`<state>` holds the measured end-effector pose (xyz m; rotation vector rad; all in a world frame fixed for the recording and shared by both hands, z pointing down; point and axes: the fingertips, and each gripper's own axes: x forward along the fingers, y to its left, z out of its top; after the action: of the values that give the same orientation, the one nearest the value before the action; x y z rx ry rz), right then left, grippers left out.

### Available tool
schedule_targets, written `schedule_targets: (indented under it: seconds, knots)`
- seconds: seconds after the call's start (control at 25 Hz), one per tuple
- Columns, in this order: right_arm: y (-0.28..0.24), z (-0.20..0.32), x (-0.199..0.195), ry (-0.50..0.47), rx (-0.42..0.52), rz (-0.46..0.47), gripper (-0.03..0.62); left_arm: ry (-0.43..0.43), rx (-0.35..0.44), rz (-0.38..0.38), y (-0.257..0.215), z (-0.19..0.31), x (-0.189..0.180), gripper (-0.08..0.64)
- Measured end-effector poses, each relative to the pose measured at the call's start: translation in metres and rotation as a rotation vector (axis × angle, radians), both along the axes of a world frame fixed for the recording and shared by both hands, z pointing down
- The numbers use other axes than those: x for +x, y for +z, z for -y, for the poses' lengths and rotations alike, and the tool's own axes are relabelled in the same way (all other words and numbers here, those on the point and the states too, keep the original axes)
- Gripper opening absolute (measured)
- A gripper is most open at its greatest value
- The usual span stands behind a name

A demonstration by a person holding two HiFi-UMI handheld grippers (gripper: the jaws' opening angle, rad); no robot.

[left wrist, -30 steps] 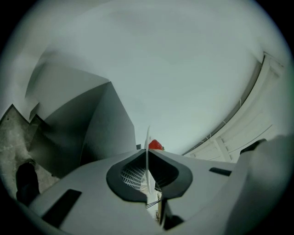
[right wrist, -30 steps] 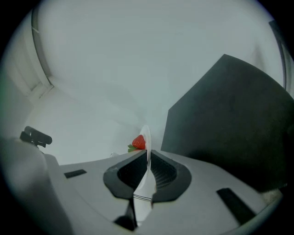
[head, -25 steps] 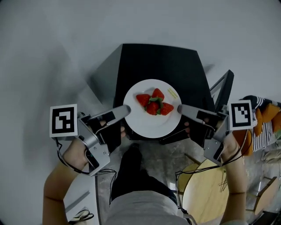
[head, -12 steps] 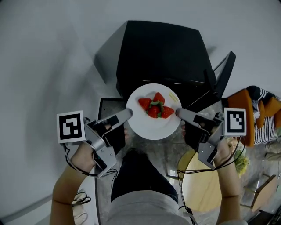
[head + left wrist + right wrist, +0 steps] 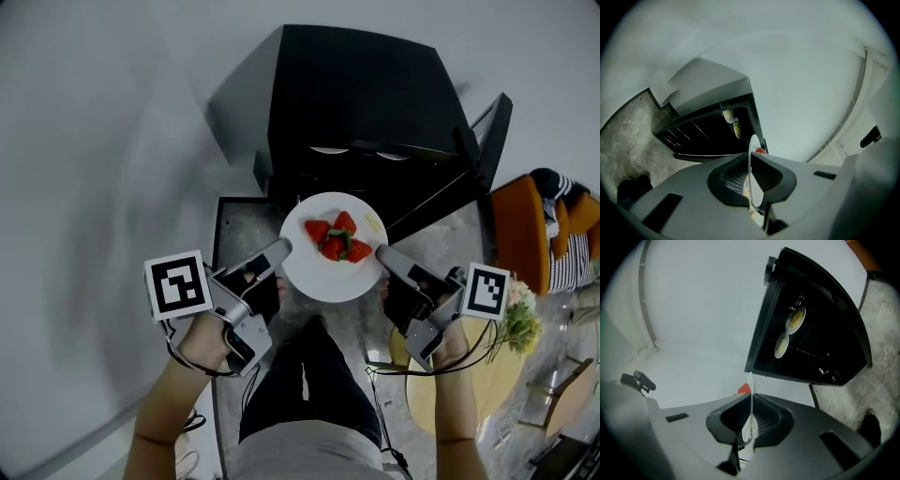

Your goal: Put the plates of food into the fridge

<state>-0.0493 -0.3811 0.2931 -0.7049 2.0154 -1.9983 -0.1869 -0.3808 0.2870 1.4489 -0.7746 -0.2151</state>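
Left gripper (image 5: 279, 251), right gripper (image 5: 382, 254): each clenched on opposite rim of plate (image 5: 323, 277), strawberries (image 5: 337, 238) aboard. Plate airborne, near side of open fridge (image 5: 366, 94). I'd advance both grippers together, level, clear of stored plates (image 5: 795, 318).

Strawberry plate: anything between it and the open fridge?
Nothing visible. The strawberry plate, held by the left hand-held gripper and right hand-held gripper, faces the fridge with its door swung open. Two plates already sit inside.

Orange chair (image 5: 521, 234), round table (image 5: 497, 377) (wooden).
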Motion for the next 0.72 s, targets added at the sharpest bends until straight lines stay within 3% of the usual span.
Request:
schedule_targets:
  seconds: [0.28, 0.52, 0.72]
  knots:
    - [0.011, 0.001, 0.001, 0.093, -0.029, 0.021, 0.023, -0.019, -0.035, 0.036, 0.011, -0.002, -0.002, 0.021]
    - [0.010, -0.001, 0.004, 0.071, -0.043, -0.014, 0.023, -0.040, -0.045, 0.067, 0.004, -0.005, 0.000, 0.021]
    - [0.078, 0.010, 0.002, 0.090, -0.002, -0.037, 0.023, -0.103, -0.002, 0.081, 0.076, -0.005, -0.004, 0.021]
